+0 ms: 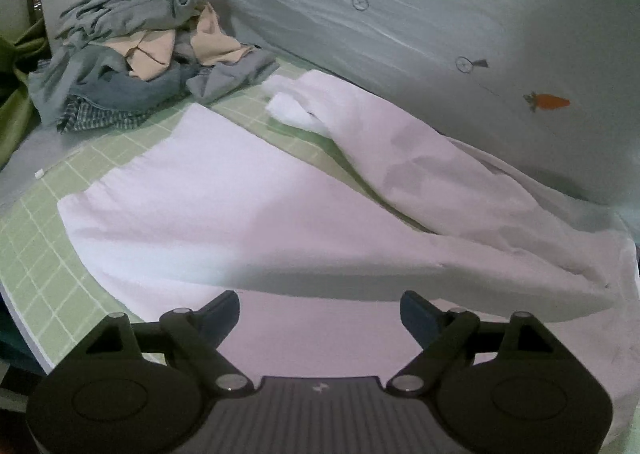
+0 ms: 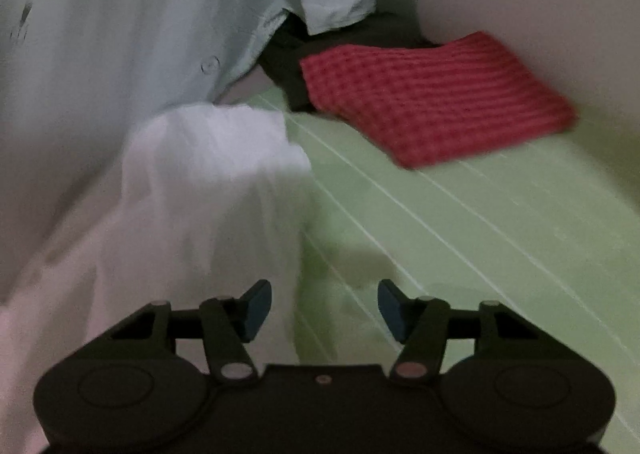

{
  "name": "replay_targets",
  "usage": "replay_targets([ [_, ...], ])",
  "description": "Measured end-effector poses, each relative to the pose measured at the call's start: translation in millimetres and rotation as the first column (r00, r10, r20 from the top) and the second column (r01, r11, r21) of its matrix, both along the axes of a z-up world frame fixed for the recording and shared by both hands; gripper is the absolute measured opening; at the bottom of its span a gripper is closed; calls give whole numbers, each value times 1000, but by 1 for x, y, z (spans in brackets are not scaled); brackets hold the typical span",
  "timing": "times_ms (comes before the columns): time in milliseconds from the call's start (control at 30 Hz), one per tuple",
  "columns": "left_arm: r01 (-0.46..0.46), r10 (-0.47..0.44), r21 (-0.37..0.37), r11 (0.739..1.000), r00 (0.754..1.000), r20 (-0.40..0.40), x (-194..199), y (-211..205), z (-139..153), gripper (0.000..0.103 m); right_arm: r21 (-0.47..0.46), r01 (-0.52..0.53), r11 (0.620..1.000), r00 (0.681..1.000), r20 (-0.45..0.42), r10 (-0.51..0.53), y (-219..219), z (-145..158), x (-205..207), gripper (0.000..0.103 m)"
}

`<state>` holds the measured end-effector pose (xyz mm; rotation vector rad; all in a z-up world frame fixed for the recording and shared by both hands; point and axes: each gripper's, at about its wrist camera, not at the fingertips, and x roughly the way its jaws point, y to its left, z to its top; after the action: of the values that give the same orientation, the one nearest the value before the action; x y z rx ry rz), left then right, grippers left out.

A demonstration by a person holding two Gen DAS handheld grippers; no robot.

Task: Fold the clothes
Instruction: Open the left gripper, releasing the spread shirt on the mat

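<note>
A white garment [image 1: 224, 209] lies spread on the green grid mat [image 1: 36, 262], its sleeve [image 1: 400, 157] stretched toward the back right. My left gripper [image 1: 320, 308] hovers just above the garment's near part, open, nothing between its fingers. In the right wrist view the white garment's sleeve end [image 2: 212, 181] hangs or lies at the left over the mat [image 2: 460, 238]. My right gripper [image 2: 324, 304] is open beside the cloth's right edge, its left finger [image 2: 256, 304] over the fabric and its right finger over bare mat.
A heap of grey, beige and checked clothes [image 1: 132, 53] sits at the mat's back left. A person's pale shirt with a carrot print [image 1: 440, 13] fills the back. A folded red checked cloth [image 2: 436, 97] lies on dark fabric at the back right.
</note>
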<state>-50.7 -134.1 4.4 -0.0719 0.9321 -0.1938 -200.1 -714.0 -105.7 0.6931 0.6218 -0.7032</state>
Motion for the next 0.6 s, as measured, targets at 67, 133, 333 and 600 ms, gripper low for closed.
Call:
replay_targets([
  [67, -6, 6, 20, 1000, 1000, 6, -8, -10, 4, 88, 47, -9, 999, 998, 69, 6, -22, -5, 12, 61],
  [133, -3, 3, 47, 999, 1000, 5, -16, -20, 7, 88, 79, -20, 997, 993, 119, 11, -34, -9, 23, 61],
  [333, 37, -36, 134, 990, 999, -6, -25, -43, 9, 89, 147, -100, 984, 989, 126, 82, -49, -25, 58, 49],
  [600, 104, -111, 205, 973, 994, 22, -36, -64, 15, 89, -211, -133, 968, 991, -4, 135, -20, 38, 15, 14],
])
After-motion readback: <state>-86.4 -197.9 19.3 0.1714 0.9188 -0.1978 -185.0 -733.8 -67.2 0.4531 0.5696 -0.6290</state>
